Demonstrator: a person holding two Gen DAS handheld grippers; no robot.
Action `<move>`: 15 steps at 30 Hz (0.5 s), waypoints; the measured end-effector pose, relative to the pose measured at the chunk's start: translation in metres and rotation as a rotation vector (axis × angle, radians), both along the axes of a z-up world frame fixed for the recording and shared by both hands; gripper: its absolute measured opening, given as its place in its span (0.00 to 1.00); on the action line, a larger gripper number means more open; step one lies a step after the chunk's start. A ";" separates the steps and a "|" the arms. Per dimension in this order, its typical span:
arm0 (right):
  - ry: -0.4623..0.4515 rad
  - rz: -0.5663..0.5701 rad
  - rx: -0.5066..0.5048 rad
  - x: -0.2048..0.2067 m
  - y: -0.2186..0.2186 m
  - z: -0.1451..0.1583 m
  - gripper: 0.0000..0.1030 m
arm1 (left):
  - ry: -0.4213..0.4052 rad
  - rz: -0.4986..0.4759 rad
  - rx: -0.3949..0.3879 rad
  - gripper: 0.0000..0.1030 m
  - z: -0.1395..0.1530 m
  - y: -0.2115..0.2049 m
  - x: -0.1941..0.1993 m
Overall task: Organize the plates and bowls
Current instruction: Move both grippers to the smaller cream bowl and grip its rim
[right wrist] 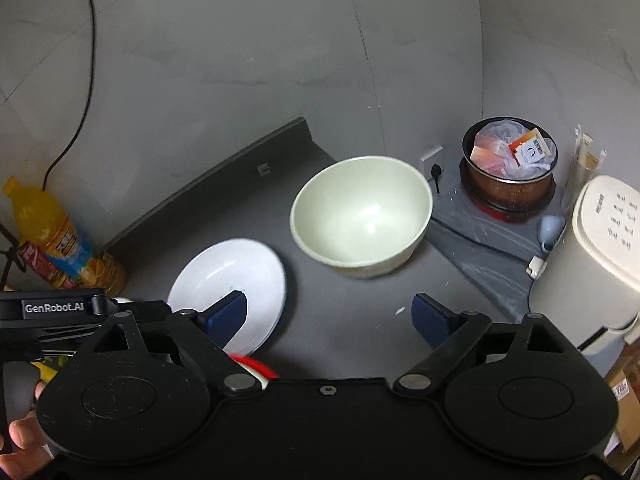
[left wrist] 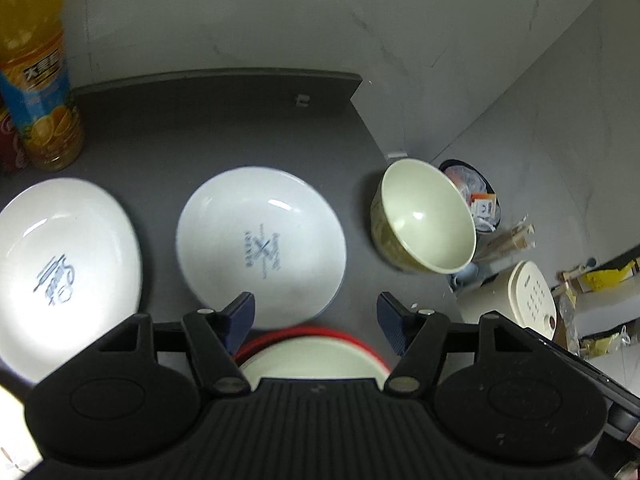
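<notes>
Two white plates lie on the dark grey table: one at the left (left wrist: 60, 256) and one in the middle (left wrist: 260, 240), which also shows in the right wrist view (right wrist: 232, 280). A cream bowl (left wrist: 424, 220) stands near the table's right edge; it shows in the right wrist view (right wrist: 360, 216) too. A red-rimmed bowl (left wrist: 312, 356) sits right under my left gripper (left wrist: 316, 312), which is open and empty above it. My right gripper (right wrist: 332, 316) is open and empty, short of the cream bowl. The left gripper's body (right wrist: 60, 312) shows at the left of the right wrist view.
An orange juice bottle (left wrist: 36, 80) and a red can (left wrist: 10, 144) stand at the table's back left. On the floor to the right are a pot holding rubbish (right wrist: 508, 172) and a cream appliance (right wrist: 592, 256). A cable (right wrist: 88, 60) hangs on the wall.
</notes>
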State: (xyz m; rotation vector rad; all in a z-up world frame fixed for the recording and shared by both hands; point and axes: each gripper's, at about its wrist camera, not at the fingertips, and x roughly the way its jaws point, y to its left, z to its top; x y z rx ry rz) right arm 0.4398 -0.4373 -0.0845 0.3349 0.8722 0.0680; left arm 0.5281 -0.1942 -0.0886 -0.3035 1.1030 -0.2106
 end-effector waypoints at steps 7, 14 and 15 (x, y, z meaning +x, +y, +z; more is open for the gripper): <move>0.025 0.019 0.038 0.025 -0.027 -0.014 0.83 | 0.000 0.022 0.007 0.64 -0.004 -0.030 0.023; 0.065 0.043 0.040 0.058 -0.044 -0.034 0.75 | 0.029 0.043 -0.004 0.63 -0.025 -0.060 0.051; 0.075 0.044 0.044 0.063 -0.047 -0.037 0.71 | 0.035 0.048 -0.005 0.63 -0.028 -0.064 0.056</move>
